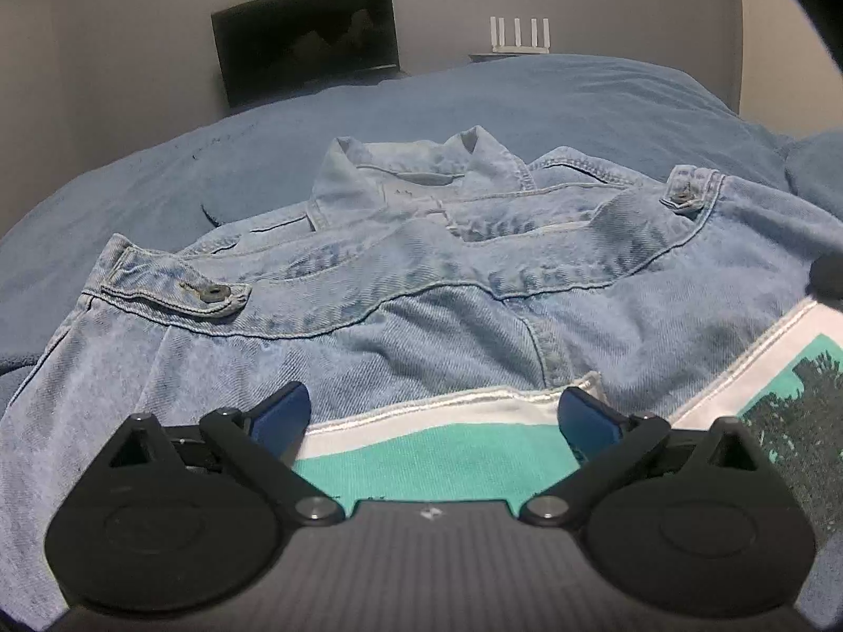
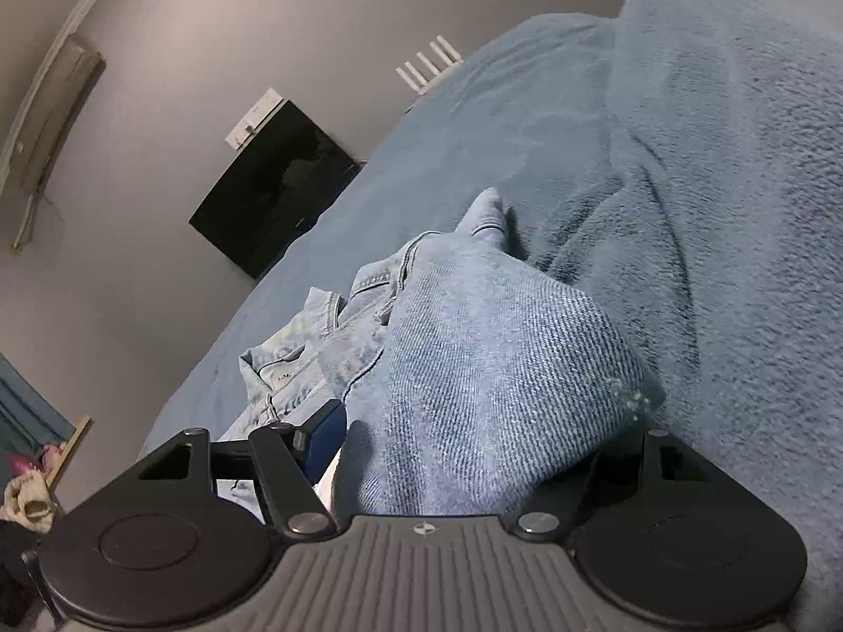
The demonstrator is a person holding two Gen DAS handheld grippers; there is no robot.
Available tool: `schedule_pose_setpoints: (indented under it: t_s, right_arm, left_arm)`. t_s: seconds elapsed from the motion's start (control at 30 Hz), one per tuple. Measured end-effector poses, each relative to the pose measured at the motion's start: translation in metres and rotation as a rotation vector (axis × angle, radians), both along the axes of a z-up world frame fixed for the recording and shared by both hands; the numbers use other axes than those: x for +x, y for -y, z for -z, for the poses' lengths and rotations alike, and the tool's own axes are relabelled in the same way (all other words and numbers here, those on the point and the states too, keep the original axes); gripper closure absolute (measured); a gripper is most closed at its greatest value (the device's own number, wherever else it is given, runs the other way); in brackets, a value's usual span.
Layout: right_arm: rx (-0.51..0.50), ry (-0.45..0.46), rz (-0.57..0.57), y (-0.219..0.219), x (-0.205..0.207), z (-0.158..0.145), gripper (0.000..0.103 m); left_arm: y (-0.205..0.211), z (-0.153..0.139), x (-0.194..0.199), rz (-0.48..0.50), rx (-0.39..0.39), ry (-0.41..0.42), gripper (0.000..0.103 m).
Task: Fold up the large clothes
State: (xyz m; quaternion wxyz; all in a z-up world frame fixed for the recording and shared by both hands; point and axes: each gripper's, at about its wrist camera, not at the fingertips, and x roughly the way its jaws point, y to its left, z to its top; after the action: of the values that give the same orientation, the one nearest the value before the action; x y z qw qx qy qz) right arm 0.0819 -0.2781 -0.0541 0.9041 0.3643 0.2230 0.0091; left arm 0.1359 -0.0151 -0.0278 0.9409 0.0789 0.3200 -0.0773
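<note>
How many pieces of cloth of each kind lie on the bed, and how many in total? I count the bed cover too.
Denim jacket: 1
White and teal printed cloth, lying on the jacket between the open fingers of the left gripper: 1
Blue bed cover: 1
Total: 3

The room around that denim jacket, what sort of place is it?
Most likely a bedroom. The denim jacket lies on a bed under a blue blanket, with a dark screen and a white router against the grey wall.
</note>
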Motion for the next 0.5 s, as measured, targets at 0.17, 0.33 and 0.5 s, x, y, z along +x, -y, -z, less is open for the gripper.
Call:
schedule_pose_setpoints:
  t_s: [0.17, 0.33, 0.5]
  right_arm:
    - [0.051, -0.012, 0.017, 0.011, 0.0, 0.005, 0.034]
    - [0.126, -0.024, 0.064, 0.024, 0.0, 0.01, 0.04]
    - [0.243, -0.042, 0.109, 0.034, -0.002, 0.014, 0.05]
  left_arm:
    - [-0.033, -0.034, -0.024, 0.048, -0.038, 0.0, 0.0]
    - [-0.106, -0.066, -0.059, -0.022, -0.002, 0.035, 0.0]
    - [-0.182, -0.069, -0.071, -0.24, -0.034, 0.086, 0.0]
